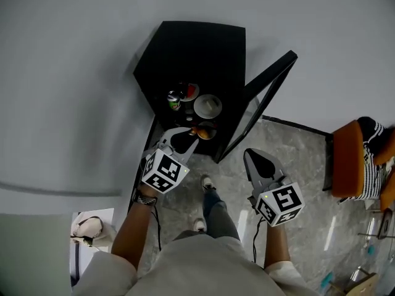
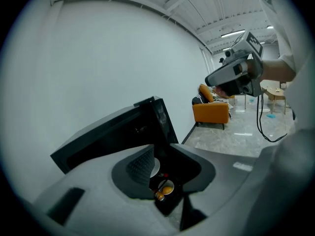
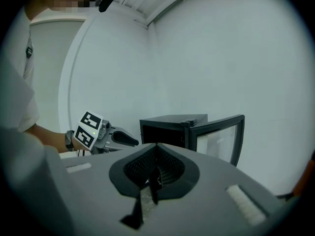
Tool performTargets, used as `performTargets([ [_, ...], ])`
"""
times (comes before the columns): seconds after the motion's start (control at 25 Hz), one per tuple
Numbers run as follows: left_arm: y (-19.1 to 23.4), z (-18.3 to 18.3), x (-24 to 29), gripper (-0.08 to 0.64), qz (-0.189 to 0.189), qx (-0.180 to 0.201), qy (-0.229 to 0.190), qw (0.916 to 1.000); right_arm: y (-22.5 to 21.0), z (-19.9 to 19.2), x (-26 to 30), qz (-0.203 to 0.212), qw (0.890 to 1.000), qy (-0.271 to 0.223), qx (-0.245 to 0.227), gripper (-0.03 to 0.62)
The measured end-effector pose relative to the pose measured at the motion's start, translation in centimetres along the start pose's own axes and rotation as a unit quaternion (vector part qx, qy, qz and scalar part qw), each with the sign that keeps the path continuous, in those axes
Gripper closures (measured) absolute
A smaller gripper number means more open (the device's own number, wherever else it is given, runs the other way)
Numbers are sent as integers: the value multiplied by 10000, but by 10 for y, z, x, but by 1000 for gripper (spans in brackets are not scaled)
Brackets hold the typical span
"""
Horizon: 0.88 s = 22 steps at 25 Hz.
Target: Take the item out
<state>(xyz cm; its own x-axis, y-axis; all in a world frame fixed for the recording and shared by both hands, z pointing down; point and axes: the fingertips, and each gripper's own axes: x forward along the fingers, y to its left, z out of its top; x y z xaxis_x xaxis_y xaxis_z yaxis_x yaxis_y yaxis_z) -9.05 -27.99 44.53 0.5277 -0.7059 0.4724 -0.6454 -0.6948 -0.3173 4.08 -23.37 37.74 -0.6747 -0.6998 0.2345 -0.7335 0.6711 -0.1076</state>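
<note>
Inside the black cabinet (image 1: 185,48), past its swung-open glass door (image 1: 264,94), sit the candidates: a green can (image 1: 174,100), something red (image 1: 191,92), a white bowl (image 1: 208,106) and, nearest the opening, a dark bowl (image 1: 205,130) holding something orange, with a small brown bottle (image 2: 160,196) just beside it. Which of these is the item I'm meant to take, I can't tell. Through my left gripper view the dark bowl and the bottle sit in the gap between the jaws, so I judge that's where I'm aimed.

My left gripper (image 1: 188,137) hovers at the cabinet's mouth, tongs partly spread, pads touching none of the contents. My right gripper (image 1: 252,154) hangs well apart from it, out over the floor (image 1: 296,165), tongs pressed together on nothing.

As I read it, the door is dealt with, and that's all that is done. The reach in, the pinch and the lift out are all left, with everything inside the cabinet.

The cabinet seems to stand on the floor against a plain white wall (image 1: 74,73). The floor is glossy grey marbled tile. Off to the right, well away, is an orange armchair (image 1: 347,159) with something striped on it.
</note>
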Motion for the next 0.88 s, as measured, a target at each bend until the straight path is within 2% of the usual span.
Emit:
performTargets([
  [0.4,22,-37,84,456,-374,304,484,9977,-40,-33,41,-147,9989,374,261,584],
  [0.88,27,-107,168,411,-818,556,1203,9878,-65,-58,62,-199,9967,650,452,584],
])
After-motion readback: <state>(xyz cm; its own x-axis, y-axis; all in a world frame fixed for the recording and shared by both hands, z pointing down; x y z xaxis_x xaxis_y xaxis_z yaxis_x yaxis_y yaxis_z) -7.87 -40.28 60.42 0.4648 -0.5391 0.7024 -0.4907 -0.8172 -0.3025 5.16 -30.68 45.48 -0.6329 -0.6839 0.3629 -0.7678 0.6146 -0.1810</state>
